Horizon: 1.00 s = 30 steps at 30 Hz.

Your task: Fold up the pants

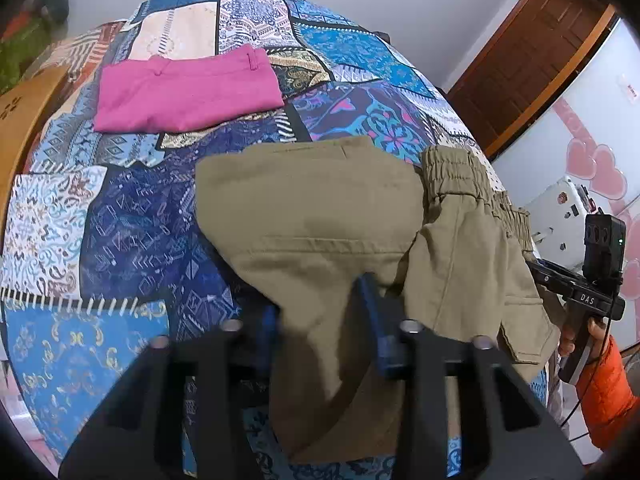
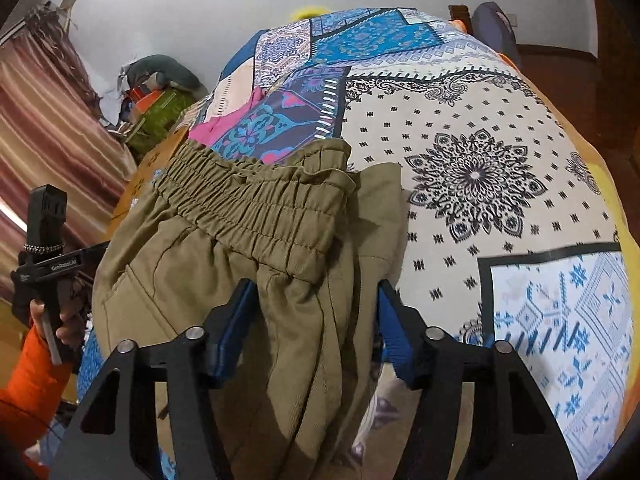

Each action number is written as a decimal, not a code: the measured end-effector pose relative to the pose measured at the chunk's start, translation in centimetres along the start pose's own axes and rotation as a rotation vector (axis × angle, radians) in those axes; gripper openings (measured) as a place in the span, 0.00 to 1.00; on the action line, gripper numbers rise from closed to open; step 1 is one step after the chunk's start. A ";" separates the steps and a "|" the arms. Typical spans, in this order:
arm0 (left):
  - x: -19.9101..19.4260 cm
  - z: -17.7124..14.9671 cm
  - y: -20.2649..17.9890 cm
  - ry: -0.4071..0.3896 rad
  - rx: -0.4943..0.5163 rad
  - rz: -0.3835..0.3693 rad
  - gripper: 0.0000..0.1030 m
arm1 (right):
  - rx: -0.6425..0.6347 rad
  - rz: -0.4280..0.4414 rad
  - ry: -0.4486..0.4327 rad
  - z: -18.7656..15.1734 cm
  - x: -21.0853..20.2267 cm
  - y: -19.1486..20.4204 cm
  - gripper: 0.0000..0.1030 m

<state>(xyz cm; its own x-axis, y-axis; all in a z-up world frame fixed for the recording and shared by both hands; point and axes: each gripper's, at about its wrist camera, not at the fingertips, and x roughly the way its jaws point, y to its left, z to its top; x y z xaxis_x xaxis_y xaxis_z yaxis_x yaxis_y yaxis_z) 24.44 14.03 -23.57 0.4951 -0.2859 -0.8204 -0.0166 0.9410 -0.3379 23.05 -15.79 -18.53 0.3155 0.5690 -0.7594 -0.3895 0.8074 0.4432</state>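
Observation:
Olive khaki pants (image 1: 320,208) lie bunched on the patchwork bedspread (image 1: 132,216), with the elastic waistband (image 2: 256,204) toward the right side. My left gripper (image 1: 320,312) is closed on a fold of the pants' leg fabric, which drapes between and below its blue fingers (image 1: 376,320). My right gripper (image 2: 316,320) straddles pants fabric just below the waistband; its blue fingers (image 2: 394,336) stand wide apart and the cloth hangs between them, not pinched. Each gripper's handle shows in the other's view, held by a hand in an orange sleeve (image 1: 600,384).
Folded pink pants (image 1: 184,92) lie farther back on the bed. A wooden headboard (image 1: 24,120) borders the left. A brown door (image 1: 532,52) and a white cabinet with pink hearts (image 1: 592,160) stand right. Clutter and a curtain (image 2: 48,120) sit beyond the bed.

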 end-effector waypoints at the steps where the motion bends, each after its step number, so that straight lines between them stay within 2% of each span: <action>1: 0.0 0.2 0.0 0.001 -0.001 0.002 0.22 | 0.008 0.008 0.002 0.2 0.0 -0.3 0.46; 4: -0.2 0.6 0.1 -0.001 -0.003 0.014 0.12 | -0.003 0.010 -0.003 0.6 -0.1 -0.3 0.34; 6: -0.5 0.7 -0.3 -0.013 0.021 0.027 0.09 | -0.036 -0.007 -0.009 0.8 -0.4 0.3 0.26; 9: -1.5 0.6 -1.5 -0.044 0.074 0.072 0.06 | -0.087 -0.038 -0.016 1.2 -0.8 1.2 0.21; 12: -3.1 0.6 -3.1 -0.090 0.127 0.111 0.04 | -0.086 -0.030 -0.039 1.9 -1.9 1.6 0.14; 21: -7.4 1.8 -7.4 -0.185 0.238 0.129 0.02 | -0.151 -0.016 -0.122 4.4 -4.9 5.1 0.10; 30: -10.8 5.3 -6.9 -0.272 0.230 0.147 0.02 | -0.246 0.004 -0.196 8.5 -5.9 8.8 0.10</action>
<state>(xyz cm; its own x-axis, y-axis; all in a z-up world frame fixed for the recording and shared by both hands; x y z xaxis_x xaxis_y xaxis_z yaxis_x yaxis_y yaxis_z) 23.82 11.53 -9.93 0.7146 -0.1156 -0.6899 0.0757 0.9932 -0.0881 25.09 -10.77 -6.12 0.4647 0.6107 -0.6411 -0.5816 0.7565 0.2991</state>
